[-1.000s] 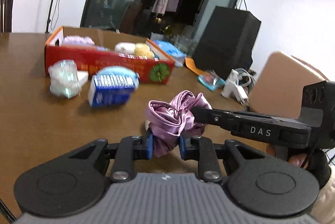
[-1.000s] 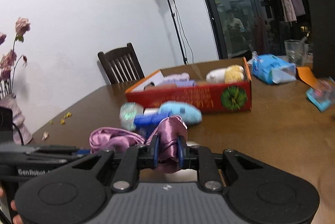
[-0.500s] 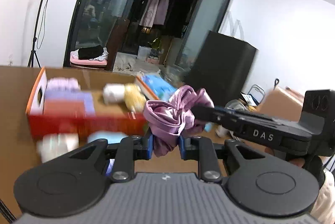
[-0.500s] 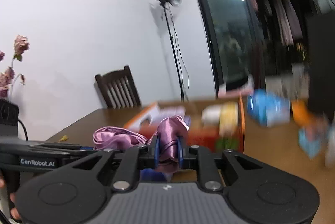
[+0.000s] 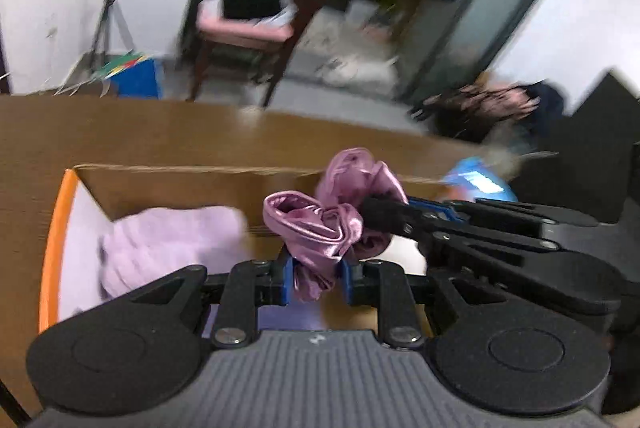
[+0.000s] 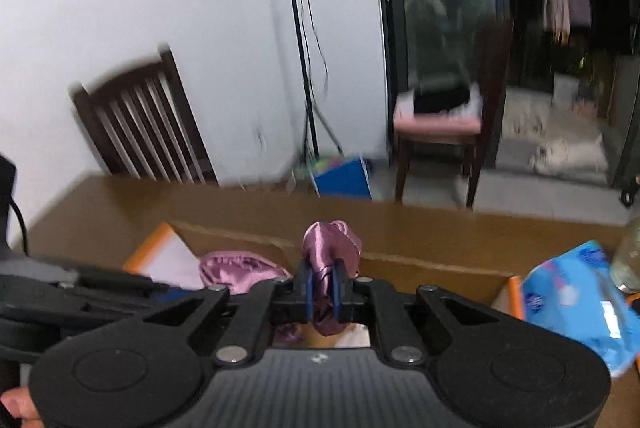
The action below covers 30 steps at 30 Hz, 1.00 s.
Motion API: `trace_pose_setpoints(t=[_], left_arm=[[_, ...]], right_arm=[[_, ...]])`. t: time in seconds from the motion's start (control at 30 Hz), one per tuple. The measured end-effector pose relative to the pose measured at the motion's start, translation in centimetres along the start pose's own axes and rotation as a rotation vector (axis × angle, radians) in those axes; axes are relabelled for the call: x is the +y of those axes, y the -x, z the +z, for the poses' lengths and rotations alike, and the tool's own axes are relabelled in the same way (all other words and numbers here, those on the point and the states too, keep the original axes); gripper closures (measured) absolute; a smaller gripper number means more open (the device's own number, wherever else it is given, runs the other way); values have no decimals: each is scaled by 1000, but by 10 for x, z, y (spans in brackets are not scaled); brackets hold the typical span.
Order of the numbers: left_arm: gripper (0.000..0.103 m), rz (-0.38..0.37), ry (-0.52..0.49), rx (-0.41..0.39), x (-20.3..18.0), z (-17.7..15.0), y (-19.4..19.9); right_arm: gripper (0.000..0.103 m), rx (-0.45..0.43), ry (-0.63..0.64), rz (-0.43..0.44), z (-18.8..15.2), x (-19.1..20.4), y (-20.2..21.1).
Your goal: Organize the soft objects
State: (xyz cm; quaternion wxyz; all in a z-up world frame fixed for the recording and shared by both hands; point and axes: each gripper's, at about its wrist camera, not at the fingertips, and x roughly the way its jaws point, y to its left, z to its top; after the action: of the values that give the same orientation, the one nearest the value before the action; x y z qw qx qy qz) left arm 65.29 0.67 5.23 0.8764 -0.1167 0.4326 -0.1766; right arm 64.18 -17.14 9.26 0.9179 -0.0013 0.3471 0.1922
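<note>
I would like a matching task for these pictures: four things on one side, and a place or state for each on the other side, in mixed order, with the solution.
Things:
1. satin scrunchie
2. fluffy lilac item
3. blue packet
4. pink-cushioned chair

Places or states:
A. on the floor beyond the table
B. lying inside the cardboard box
C. on the table, right of the box
D. pinched by both the left tool and the right tool, above the box

Pairs: 1-D, 2-B, 3-C, 4-A
</note>
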Motion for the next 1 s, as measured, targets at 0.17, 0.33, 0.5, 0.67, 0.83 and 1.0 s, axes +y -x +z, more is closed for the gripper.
trace_pose_setpoints(t=[0.17, 0.33, 0.5, 0.67, 0.83, 1.0], left_arm=[[77, 57, 21, 130, 23, 6, -46], [73, 47, 37, 101, 34, 5, -42], [49, 57, -6, 81, 27, -10, -19], [49, 75, -67, -32, 6, -10, 50], [44, 151, -96, -117, -19, -16, 134], [33, 240, -125, -231, -48, -67, 210]], right_arm=[[93, 140, -59, 32, -1, -10, -57], [93, 197, -114, 50, -11, -17, -68], [80, 206, -100, 94, -14, -19, -52], [72, 132, -62, 81, 2, -13, 3], [60, 71, -14, 19, 17, -10, 82], [50, 12, 0, -13, -5, -8, 160]])
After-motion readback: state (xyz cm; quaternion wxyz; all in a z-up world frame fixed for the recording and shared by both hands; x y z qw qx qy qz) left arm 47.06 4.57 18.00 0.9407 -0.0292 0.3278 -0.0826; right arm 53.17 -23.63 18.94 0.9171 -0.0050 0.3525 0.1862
